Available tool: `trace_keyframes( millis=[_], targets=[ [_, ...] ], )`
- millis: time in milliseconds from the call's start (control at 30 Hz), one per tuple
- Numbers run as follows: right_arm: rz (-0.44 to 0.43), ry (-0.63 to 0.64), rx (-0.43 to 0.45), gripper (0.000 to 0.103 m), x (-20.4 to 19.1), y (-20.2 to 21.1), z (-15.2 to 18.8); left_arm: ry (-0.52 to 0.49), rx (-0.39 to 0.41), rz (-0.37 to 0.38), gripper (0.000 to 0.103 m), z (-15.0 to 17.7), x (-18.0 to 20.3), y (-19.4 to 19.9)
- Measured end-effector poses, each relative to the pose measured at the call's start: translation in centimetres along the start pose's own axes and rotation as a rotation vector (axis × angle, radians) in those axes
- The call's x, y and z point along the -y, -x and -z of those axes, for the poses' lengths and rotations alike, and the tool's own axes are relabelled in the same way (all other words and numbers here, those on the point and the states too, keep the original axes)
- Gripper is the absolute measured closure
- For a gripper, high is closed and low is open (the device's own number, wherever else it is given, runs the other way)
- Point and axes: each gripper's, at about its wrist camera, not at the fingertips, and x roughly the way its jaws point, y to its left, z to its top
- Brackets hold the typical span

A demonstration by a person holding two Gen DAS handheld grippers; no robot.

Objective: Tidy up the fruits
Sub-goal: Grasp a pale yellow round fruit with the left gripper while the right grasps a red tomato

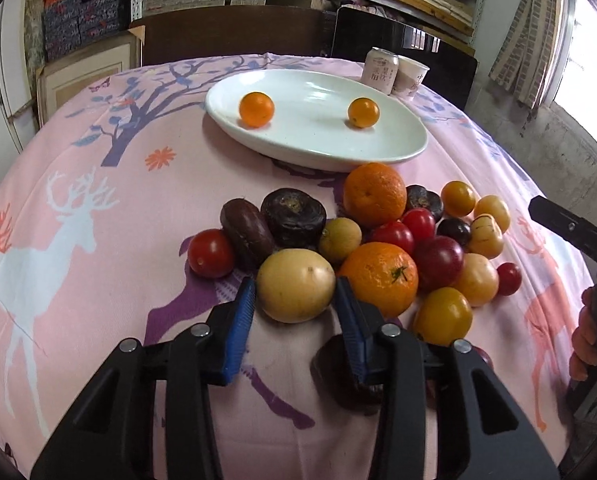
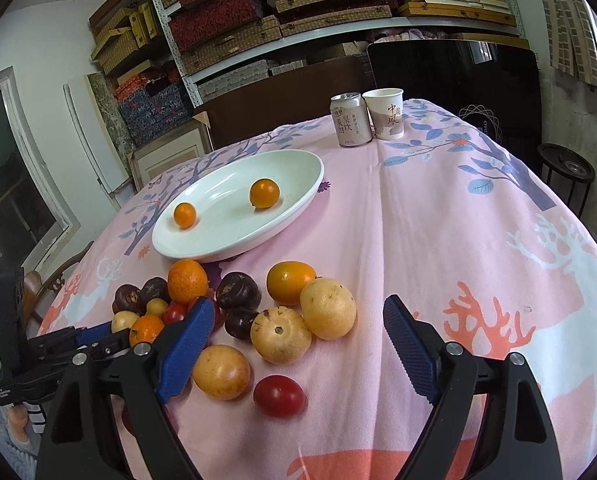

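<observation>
— What are the left tongs (image 1: 295,282) doing?

— They are pinching a pale yellow fruit (image 1: 296,292); one blue pad (image 1: 244,320) is on each side of it, and both pads touch its skin. The fruit sits on the pink cloth (image 1: 98,280); it is at the edge of the heap of fruit (image 1: 378,232), on the side away from the white plate (image 1: 378,152).

— And the heap?

— It lies right beside the plate, on our side of it; a big orange (image 1: 374,194) is nearest to the plate's rim. There are red tomatoes, dark brown fruits and more yellow ones too (a real jumble, all bumping each other).

— Is anything on the plate?

— Yes; a small orange fruit (image 1: 256,109) sits at one end of the plate and another small orange one (image 1: 363,112) sits at the other end, well apart.

— What about the right tongs (image 2: 298,302)?

— They are spread wide and pinch nothing. They hover over the heap's end, on the near side of the plate; some tan round fruits (image 2: 281,334) and a red tomato (image 2: 278,395) lie on the cloth between the fingers.

— What is past the plate?

— A drink can (image 2: 350,120) and a paper cup (image 2: 384,114); they stand just beside each other, behind the plate.
</observation>
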Motion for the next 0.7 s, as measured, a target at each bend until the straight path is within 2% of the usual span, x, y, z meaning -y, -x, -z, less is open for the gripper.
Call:
trace_keyframes(
  millis=[100,233,500,567,600,633,700],
  targets=[
    [-0.001,0.004,-0.01,0.016,0.0,-0.2,0.1,-0.021,-0.035,-0.02,0.062,-0.1,0.0,-1.2],
    [-0.008,0.008,-0.03,0.016,0.0,-0.1,0.5,-0.016,-0.034,-0.026,0.062,0.1,-0.3,-1.0],
    [-0.01,0.133,-0.097,0.023,-2.2,0.3,3.0,-0.003,0.021,-0.04,0.062,0.4,-0.8,0.9],
    [-0.001,0.118,-0.133,0.034,-1.9,-0.4,3.0,0.001,0.023,-0.037,0.062,0.4,-0.9,1.0],
    [-0.005,0.113,-0.151,0.047,-1.8,-0.7,3.1,0.005,0.02,-0.036,0.062,0.4,-1.0,1.0],
    [-0.01,0.109,-0.168,0.053,-1.7,-1.0,3.2,0.008,0.019,-0.035,0.062,0.4,-1.0,1.0],
    [-0.013,0.119,-0.186,0.056,-1.9,-1.3,3.3,0.013,0.017,-0.033,0.062,0.5,-1.1,1.0]
  ],
)
